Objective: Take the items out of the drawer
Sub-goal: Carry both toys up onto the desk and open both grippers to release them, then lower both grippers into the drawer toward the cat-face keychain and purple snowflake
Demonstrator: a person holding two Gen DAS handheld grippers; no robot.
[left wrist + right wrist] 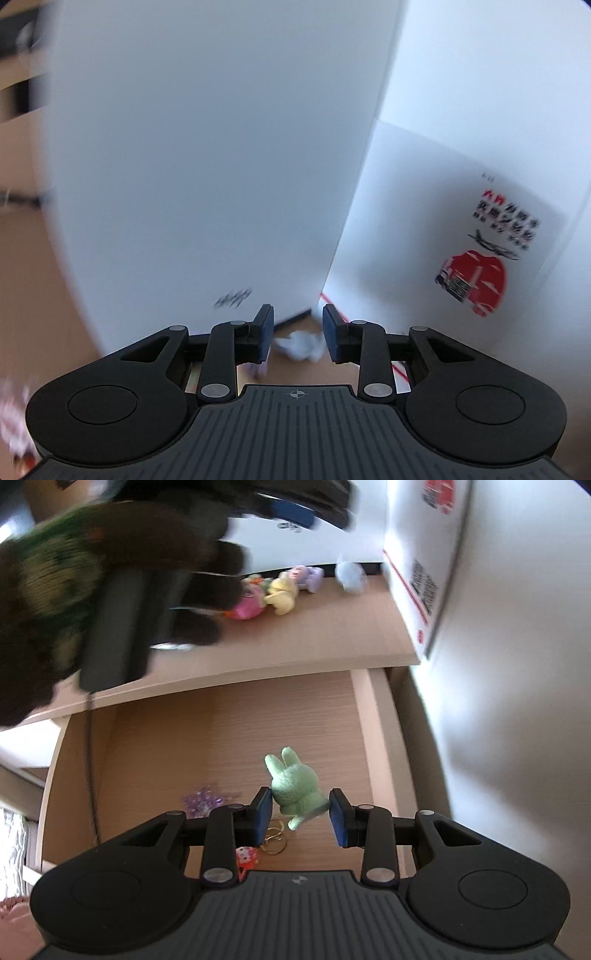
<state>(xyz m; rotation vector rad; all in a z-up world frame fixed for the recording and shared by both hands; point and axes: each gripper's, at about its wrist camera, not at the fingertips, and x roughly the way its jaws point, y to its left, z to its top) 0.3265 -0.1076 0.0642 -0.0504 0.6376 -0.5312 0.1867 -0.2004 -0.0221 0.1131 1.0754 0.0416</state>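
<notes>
Your right gripper [300,814] hangs over the open drawer [236,716], jaws spread wide and holding nothing, with the green rabbit toy [295,788] lying between them, its ears pointing away from you; closing here looks likely to catch its body. Your left gripper [298,334], jaws equally open and empty, faces a pale blue toy [301,345] on the tabletop [22,258], away from the drawer.

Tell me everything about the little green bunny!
The green bunny is a small, fuzzy plush with two upright ears. It lies on the wooden floor of the open drawer, between the open blue-padded fingers of the right gripper. A gold key ring lies just beside it. Whether the pads touch it is unclear.
</notes>
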